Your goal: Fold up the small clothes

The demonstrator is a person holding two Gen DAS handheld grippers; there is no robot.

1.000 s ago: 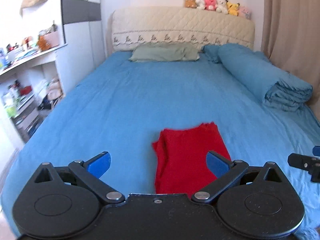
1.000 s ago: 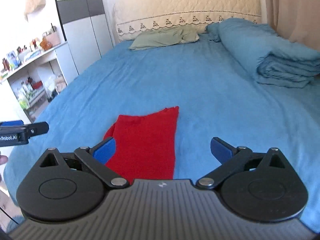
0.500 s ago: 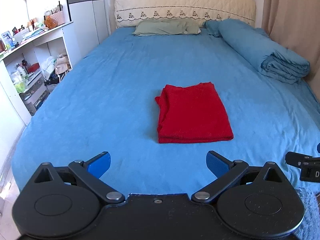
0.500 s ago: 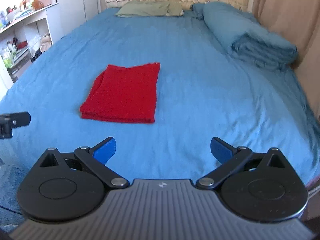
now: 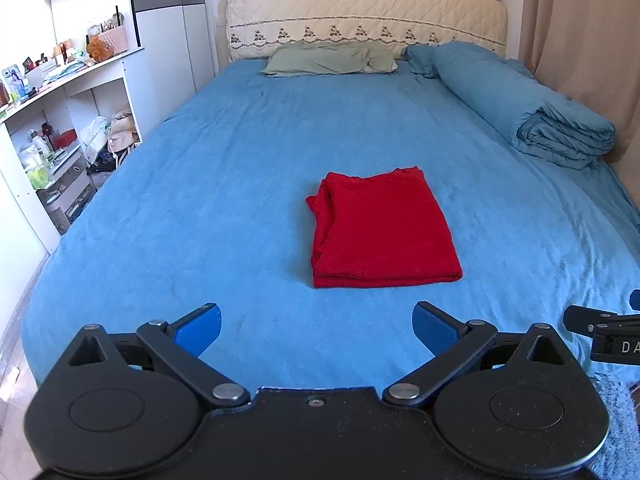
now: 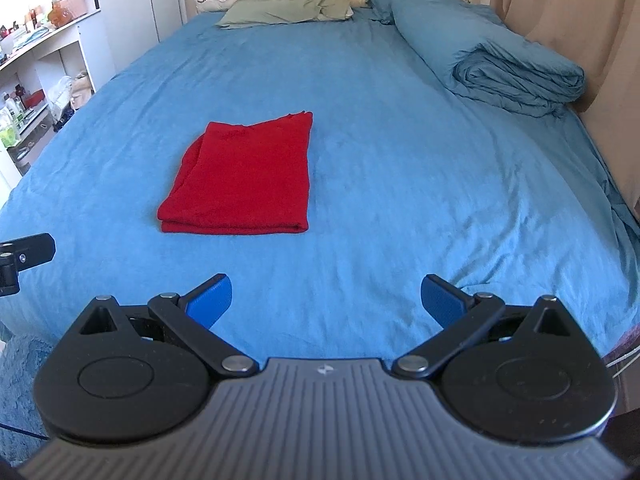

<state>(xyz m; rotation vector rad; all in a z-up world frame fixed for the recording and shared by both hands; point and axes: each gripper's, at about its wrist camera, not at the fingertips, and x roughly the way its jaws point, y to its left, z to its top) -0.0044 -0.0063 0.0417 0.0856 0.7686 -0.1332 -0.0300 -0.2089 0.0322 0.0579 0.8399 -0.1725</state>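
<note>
A red garment (image 5: 382,228) lies folded into a flat rectangle on the blue bed sheet (image 5: 224,184), near the foot of the bed. It also shows in the right wrist view (image 6: 244,178), left of centre. My left gripper (image 5: 316,328) is open and empty, held back from the garment's near edge. My right gripper (image 6: 326,300) is open and empty, to the right of the garment and back from it. Each gripper's tip shows at the edge of the other's view.
A rolled blue duvet (image 5: 520,108) lies along the bed's right side by a beige curtain (image 5: 580,40). A green pillow (image 5: 332,60) lies at the headboard. White shelves (image 5: 60,128) with clutter stand left of the bed.
Both grippers have drawn back from the garment toward the foot of the bed. The folded garment now lies wholly in view, farther from the fingers.
</note>
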